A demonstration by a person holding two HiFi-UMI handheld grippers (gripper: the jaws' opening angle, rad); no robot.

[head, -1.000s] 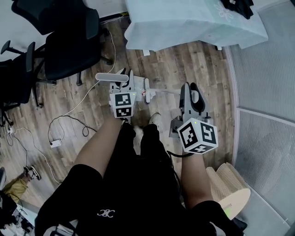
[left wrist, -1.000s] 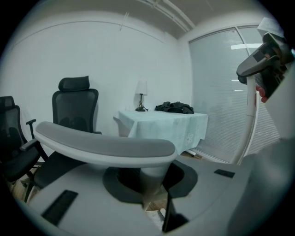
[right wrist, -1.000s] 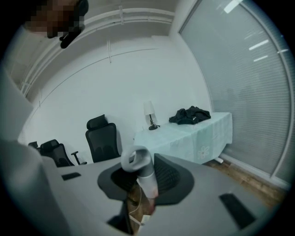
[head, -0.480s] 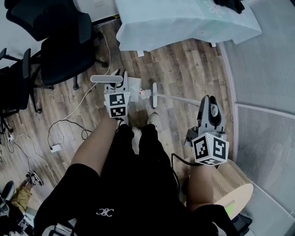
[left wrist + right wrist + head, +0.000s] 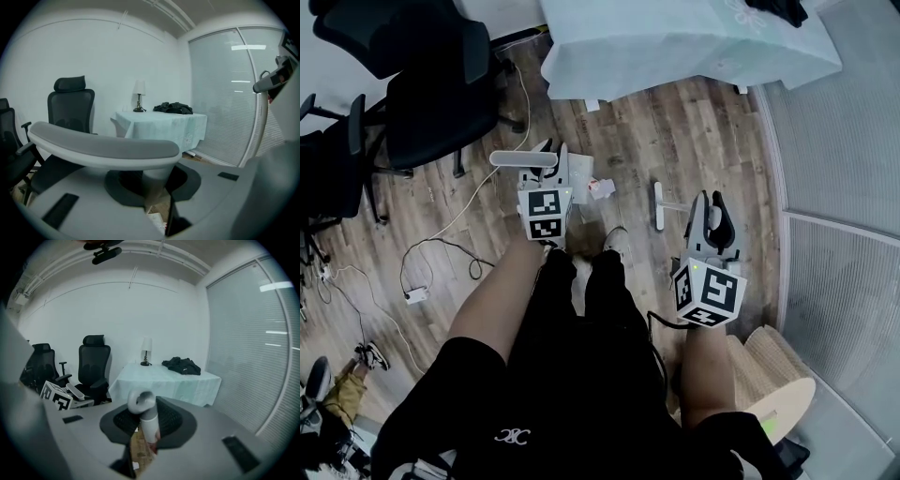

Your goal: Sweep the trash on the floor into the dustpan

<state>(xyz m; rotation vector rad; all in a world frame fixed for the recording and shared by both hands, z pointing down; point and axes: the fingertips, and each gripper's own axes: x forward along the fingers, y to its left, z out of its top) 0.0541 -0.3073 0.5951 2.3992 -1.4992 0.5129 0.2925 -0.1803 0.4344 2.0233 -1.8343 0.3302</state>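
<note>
Mid-sweep: left gripper (image 5: 547, 167) clamps dustpan handle (image 5: 103, 149), right gripper (image 5: 710, 216) clamps broom handle (image 5: 146, 423). Trash (image 5: 601, 188) just right of left fingers (image 5: 84, 201), probably uncollected. Next: brush it leftward.

Broom head (image 5: 658, 205) farther right of trash (image 5: 601, 188)

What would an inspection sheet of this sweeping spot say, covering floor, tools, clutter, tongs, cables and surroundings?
Surface: brown wood-plank floor; the person stands on it.
Job's things: crumpled white-and-red paper scrap on the floor, between the grey-white dustpan handle and the white long-poled broom.
Clutter: dark garment on the table.
Grippers: left gripper tongs shut on the dustpan handle; right gripper tongs shut on the broom's pole.
Cables: white adapter with loose cables trailing over the floor, left side.
Surroundings: black office chairs, table with pale green cloth, slatted blinds.
</note>
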